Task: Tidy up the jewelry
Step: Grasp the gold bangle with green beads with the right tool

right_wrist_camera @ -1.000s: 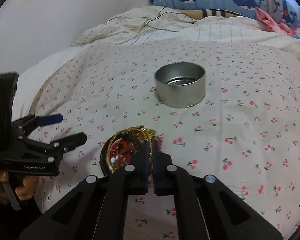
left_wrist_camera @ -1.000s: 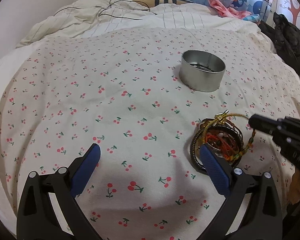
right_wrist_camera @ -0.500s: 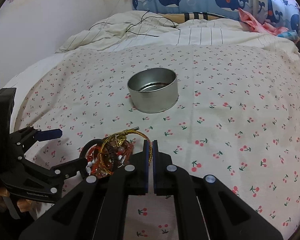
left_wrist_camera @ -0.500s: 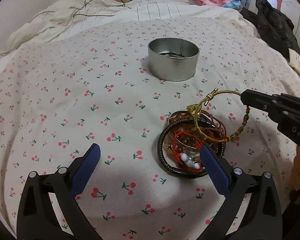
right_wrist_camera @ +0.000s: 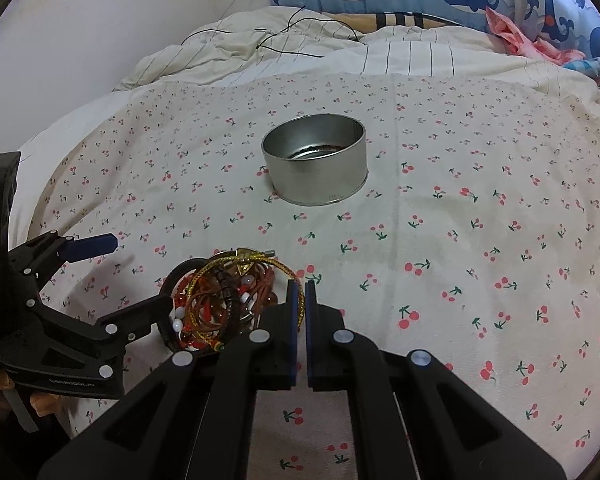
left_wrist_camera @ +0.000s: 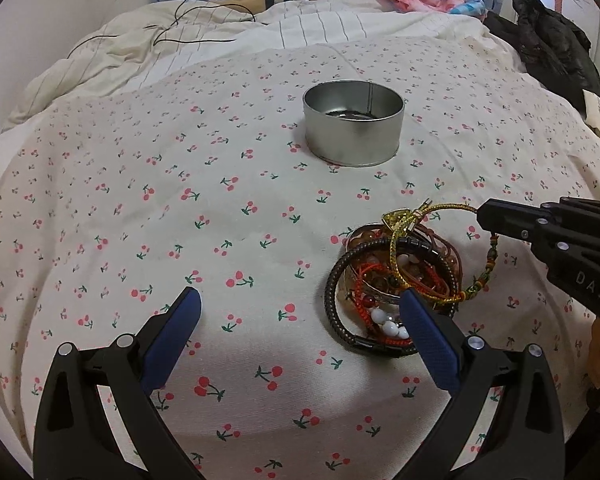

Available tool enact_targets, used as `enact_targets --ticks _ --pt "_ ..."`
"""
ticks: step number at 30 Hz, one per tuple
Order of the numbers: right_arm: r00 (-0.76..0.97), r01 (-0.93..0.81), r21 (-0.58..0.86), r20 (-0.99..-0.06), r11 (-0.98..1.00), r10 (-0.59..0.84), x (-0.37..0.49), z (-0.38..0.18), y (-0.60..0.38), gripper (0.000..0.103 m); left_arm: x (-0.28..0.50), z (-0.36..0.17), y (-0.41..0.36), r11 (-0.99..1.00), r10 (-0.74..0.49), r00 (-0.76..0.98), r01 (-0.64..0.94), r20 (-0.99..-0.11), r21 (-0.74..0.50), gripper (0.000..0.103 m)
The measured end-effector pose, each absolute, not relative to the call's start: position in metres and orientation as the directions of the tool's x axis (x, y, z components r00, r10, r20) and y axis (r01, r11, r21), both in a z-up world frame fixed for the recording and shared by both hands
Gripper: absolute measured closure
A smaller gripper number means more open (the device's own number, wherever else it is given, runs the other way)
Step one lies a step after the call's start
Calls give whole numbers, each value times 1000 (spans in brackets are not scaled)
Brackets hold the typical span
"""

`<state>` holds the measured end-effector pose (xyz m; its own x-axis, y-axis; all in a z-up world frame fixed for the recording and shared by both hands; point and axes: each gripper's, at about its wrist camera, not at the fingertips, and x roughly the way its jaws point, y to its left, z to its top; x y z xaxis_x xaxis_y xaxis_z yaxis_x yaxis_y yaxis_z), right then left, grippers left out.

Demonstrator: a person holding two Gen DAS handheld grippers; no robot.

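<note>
Cherry-print bedspread [left_wrist_camera: 228,208]; right tool [right_wrist_camera: 299,292] clamped on gold bangle [right_wrist_camera: 236,264]; left tool [left_wrist_camera: 300,314] spread apart, holding nothing

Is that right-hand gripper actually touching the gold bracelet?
Touching. In the right wrist view, the right gripper is shut on the gold bracelet, whose cord runs between its blue pads.

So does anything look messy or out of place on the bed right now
Yes. The bracelets lie tangled in one heap on the cherry-print sheet, outside the metal tin. The right gripper pinches a gold bangle, tilting it up off the heap. A black cable trails over the striped duvet.
</note>
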<state>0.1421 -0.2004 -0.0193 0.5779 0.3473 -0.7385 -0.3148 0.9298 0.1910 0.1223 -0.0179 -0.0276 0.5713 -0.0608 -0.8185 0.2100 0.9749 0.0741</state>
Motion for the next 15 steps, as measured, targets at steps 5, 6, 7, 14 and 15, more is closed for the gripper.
enact_targets --ticks 5,6,7,14,15 --pt "577 -316 193 -738 929 349 142 -20 -200 99 123 -28 -18 975 -57 574 209 -817 79 8" --pt "577 -316 193 -738 929 350 142 -20 -200 99 123 -28 -18 974 -55 575 210 -816 82 7" --pt "577 -316 193 -738 929 350 142 -20 -200 99 123 -28 -18 974 -54 576 211 -816 84 8" --pt "574 -318 195 -739 928 352 142 -20 -199 99 122 -27 -20 972 -42 585 213 -810 104 8" --pt "574 -317 195 -739 928 351 142 -20 -199 99 122 -27 -21 971 -41 586 213 -809 106 7"
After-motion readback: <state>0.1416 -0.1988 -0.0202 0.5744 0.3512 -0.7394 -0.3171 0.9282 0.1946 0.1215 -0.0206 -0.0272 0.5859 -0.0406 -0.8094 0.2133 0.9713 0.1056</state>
